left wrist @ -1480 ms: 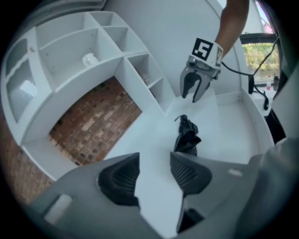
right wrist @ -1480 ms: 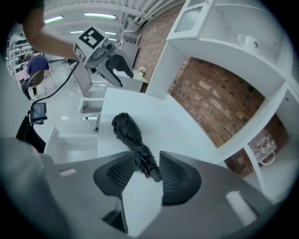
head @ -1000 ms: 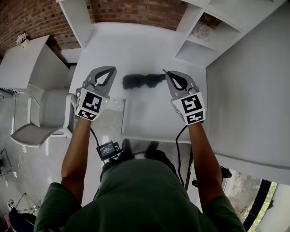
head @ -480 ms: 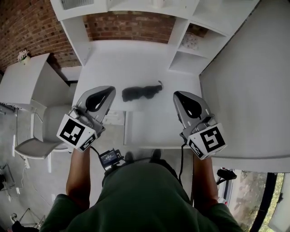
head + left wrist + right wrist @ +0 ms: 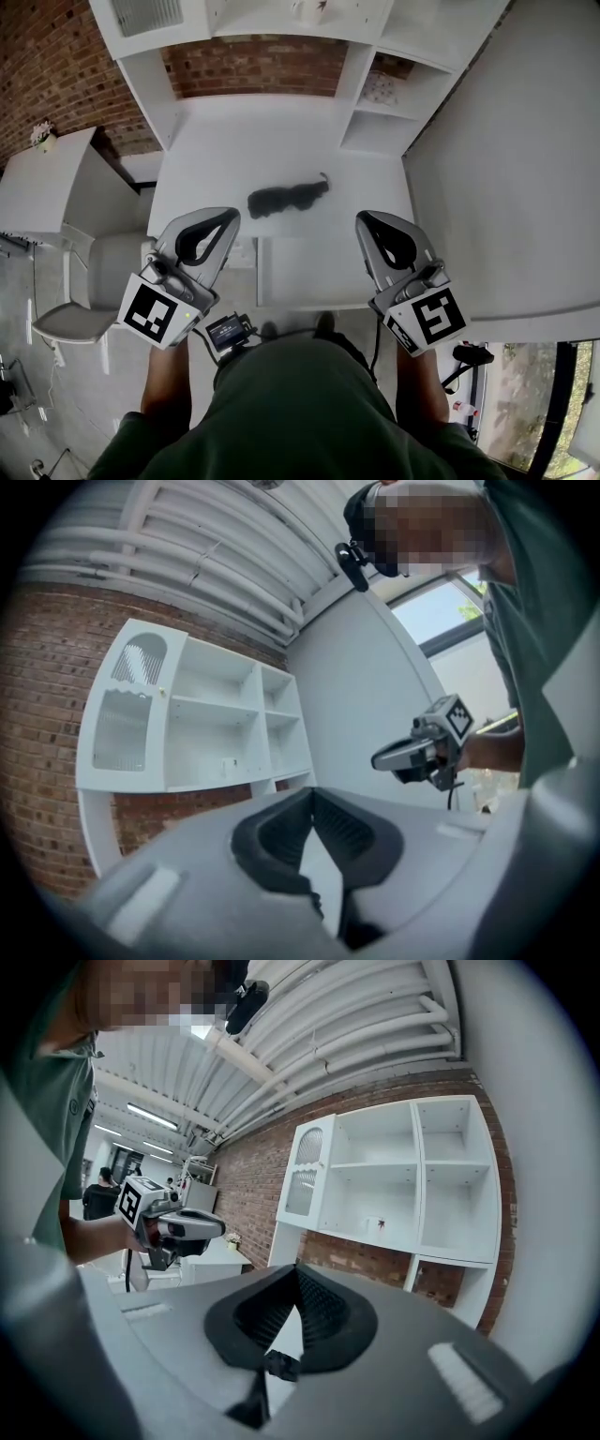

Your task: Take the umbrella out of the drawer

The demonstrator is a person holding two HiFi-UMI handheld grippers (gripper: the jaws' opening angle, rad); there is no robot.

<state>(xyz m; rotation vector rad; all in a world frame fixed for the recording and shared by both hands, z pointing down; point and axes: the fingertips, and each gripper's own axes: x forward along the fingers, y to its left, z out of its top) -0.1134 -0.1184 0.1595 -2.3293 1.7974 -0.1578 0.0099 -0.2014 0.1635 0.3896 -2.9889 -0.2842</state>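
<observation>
A folded black umbrella point(image 5: 286, 199) lies on the white desk point(image 5: 281, 141), apart from both grippers. My left gripper point(image 5: 228, 216) hangs in the air to its near left, shut and empty. On the near right my right gripper point(image 5: 362, 217) is also shut and empty. A white drawer point(image 5: 314, 272) shows at the desk's near edge between the two grippers; I cannot see what is in it. In the left gripper view the jaws point(image 5: 313, 794) meet with nothing between them. The right gripper view shows its jaws point(image 5: 297, 1269) pressed together the same way.
A white shelf unit point(image 5: 375, 84) stands on the desk's far side against a brick wall point(image 5: 262, 66). A white chair point(image 5: 75, 281) and a white side table point(image 5: 47, 178) are at the left. A large white panel point(image 5: 506, 187) runs along the right.
Both grippers have drawn back from the umbrella towards the person and risen. The umbrella has stayed where it lay on the desk.
</observation>
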